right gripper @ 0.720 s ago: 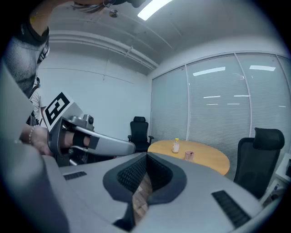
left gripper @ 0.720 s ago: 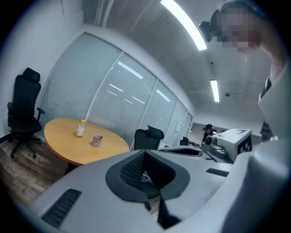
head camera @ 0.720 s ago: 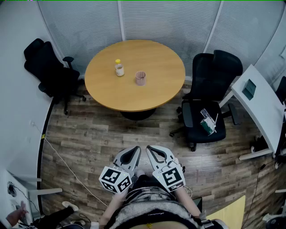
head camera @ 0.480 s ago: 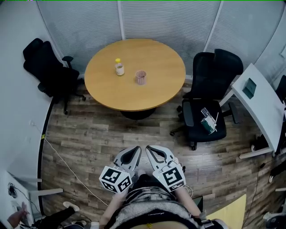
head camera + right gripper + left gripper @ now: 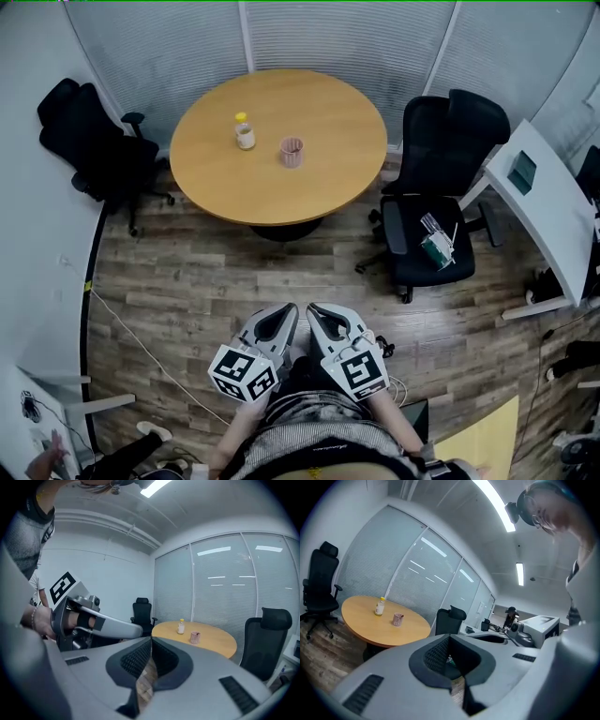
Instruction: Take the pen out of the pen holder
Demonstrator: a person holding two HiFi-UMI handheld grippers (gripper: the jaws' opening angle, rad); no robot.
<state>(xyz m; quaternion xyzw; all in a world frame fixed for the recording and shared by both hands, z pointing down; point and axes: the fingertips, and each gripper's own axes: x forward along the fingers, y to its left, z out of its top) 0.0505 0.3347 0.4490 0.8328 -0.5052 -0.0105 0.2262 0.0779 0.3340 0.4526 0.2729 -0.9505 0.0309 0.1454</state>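
The pen holder (image 5: 292,151), a small pinkish cup, stands upright near the middle of the round table (image 5: 323,103), with a little yellow-capped bottle (image 5: 244,132) just beside it. From here the pen itself is too small to pick out. Compared with a moment ago, the holder, the bottle and the table have slid slightly up and to the left in the head view, and the black chairs and the floorboards have gone with them. To my eye it is the person's head that has moved, not anything on the table.

The left gripper (image 5: 278,322) and right gripper (image 5: 325,322) sit where they were, side by side and tucked close to the person's body, well apart from the table. Each gripper's own view shows its fingers pressed together at the tips with nothing held, only floor showing through the hollow between them.

I judge the task has barely started. The person seems to be squaring up to the table, and the reach and the opening of the fingers are all still to come.
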